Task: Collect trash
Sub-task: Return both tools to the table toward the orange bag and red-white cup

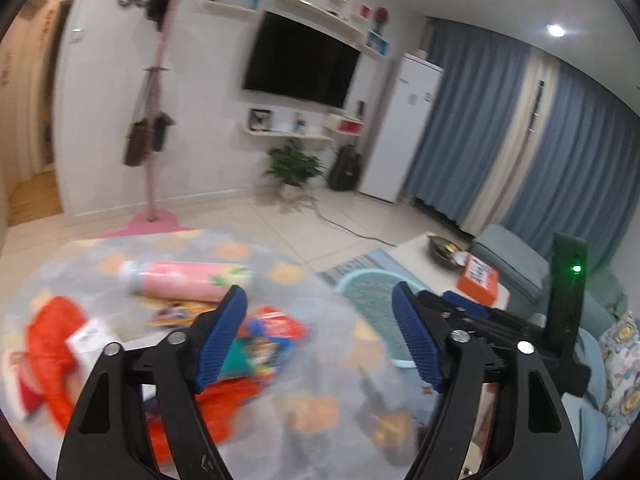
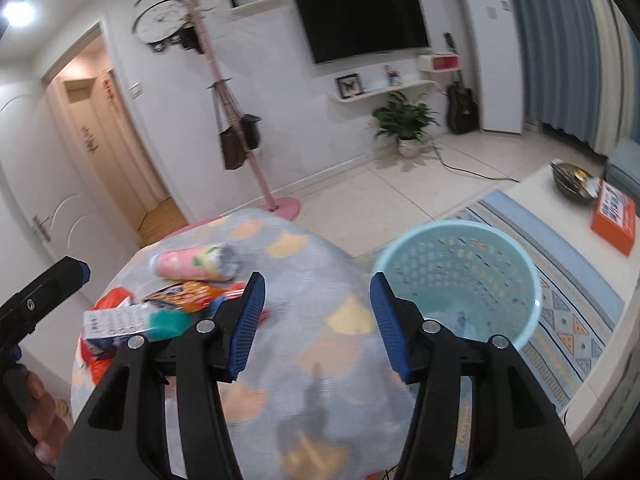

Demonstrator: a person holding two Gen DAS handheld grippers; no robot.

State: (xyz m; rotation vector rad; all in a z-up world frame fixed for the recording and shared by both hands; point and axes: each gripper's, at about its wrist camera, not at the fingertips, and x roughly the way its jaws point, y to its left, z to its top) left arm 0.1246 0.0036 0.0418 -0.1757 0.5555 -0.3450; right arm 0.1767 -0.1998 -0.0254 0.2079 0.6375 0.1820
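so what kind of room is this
Most likely a home living room: a wall-mounted TV, a pink coat stand by the door, a potted plant, and blue curtains along one wall.

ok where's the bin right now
In the right wrist view the bin stands on the floor right of the table, just beyond the right gripper; the trash pile lies on the table's far left.

Bright ceiling spotlights [image 1: 556, 30], motion blur on foreground clutter, fisheye bending edges.
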